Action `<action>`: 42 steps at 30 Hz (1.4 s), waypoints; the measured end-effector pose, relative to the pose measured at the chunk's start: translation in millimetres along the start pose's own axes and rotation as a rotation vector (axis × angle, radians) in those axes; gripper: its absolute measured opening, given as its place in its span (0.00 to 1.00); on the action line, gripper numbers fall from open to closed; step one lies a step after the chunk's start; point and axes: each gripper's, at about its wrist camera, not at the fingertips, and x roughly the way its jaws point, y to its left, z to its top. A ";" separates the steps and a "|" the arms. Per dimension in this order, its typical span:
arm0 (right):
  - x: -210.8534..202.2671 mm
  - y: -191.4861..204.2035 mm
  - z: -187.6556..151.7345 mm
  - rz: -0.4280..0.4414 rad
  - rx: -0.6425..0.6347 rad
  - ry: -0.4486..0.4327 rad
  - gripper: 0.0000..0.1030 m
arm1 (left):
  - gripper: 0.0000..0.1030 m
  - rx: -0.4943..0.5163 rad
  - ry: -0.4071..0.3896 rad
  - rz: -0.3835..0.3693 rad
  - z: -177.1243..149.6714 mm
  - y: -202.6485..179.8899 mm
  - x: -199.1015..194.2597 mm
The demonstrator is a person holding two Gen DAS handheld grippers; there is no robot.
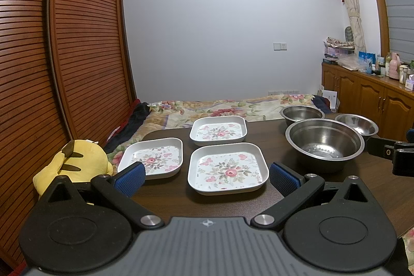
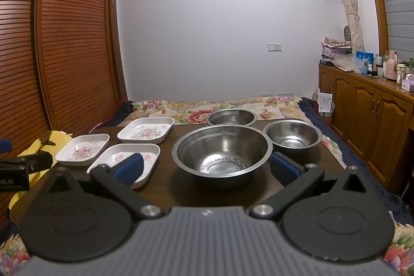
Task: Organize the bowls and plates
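Three white square plates with flower prints lie on the dark table (image 1: 168,195): a near one (image 1: 227,168), a left one (image 1: 152,158) and a far one (image 1: 218,131). Three steel bowls stand to their right: a large one (image 2: 222,151), a far one (image 2: 231,117) and a right one (image 2: 292,137). My left gripper (image 1: 207,176) is open and empty, hovering just short of the near plate. My right gripper (image 2: 207,168) is open and empty, its fingers on either side of the large bowl's near rim, which also shows in the left wrist view (image 1: 324,144).
A yellow plush toy (image 1: 75,162) sits at the table's left edge. A bed with a floral cover (image 1: 220,107) lies beyond the table. Louvred wooden wardrobe doors (image 1: 77,43) stand on the left, and a wooden cabinet (image 2: 370,115) with bottles stands on the right.
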 end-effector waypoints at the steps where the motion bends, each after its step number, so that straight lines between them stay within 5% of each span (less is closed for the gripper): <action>1: 0.0 0.0 0.1 0.001 0.000 0.000 1.00 | 1.00 0.000 0.000 0.000 -0.5 -0.1 0.0; 28: 0.6 1.7 0.0 0.003 -0.008 0.002 1.00 | 1.00 -0.005 0.014 -0.002 -6.9 1.4 5.2; 42: 24.8 8.4 -4.2 0.081 -0.013 0.040 1.00 | 1.00 -0.040 0.169 -0.015 -29.3 21.6 55.4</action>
